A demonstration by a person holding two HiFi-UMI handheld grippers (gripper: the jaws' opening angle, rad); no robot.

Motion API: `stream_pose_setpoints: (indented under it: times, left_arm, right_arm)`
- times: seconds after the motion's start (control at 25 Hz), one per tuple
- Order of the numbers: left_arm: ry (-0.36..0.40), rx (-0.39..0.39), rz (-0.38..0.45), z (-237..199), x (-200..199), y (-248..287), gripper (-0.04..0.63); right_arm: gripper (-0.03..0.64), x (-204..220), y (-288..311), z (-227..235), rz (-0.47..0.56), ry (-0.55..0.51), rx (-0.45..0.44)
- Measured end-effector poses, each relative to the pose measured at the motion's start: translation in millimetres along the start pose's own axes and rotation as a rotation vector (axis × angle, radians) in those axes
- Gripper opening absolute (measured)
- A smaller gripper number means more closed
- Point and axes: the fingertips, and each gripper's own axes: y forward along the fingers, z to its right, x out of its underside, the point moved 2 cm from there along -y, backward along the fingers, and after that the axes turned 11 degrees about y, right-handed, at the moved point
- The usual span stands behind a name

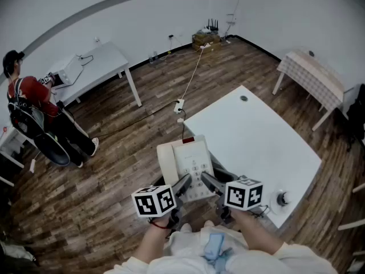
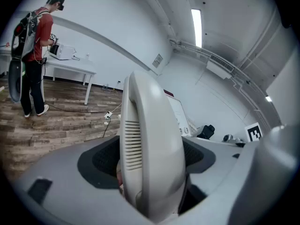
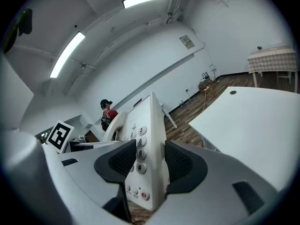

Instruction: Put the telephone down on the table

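Telephone held in both grippers, not yet set on the desk.
The telephone [image 1: 191,163] hangs at the desk's [image 1: 259,138] near left edge. The left gripper [image 1: 183,183] has its jaws clamped on the handset [image 2: 150,144] side, and the right gripper [image 1: 207,181] on the keypad [image 3: 138,146] side. Judged: stiff, smooth plastic, fairly light; the handset may sit loose, so keep it level and gripped at both sides. Both grippers point forward and slightly down, forearms drawn in.

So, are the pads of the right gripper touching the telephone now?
Touching. The right gripper view shows the right gripper with both pads pressed on the telephone, one on each face, with no gap.
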Motion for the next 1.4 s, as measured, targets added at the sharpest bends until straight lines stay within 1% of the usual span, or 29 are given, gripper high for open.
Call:
stream_pose_setpoints:
  times: [0.68,0.88,1.4]
  left_arm:
    - [-0.013,0.0,-0.006,-8.8,-1.5,9.0,0.377]
    - [-0.014,-0.004,-0.001,-9.7,-2.9,9.9,0.377]
    - [-0.02,0.005,-0.016,-26.0,-1.7,6.7,0.377]
  right_arm:
    - [0.213,-1.5,13.2,5.2,-0.019,0.006,0.012]
    - [0.213,-4.1,14.4,7.1,-0.002,0.036,0.009]
    - [0.213,2.9,28.7,-0.7,-0.013,0.045,0.018]
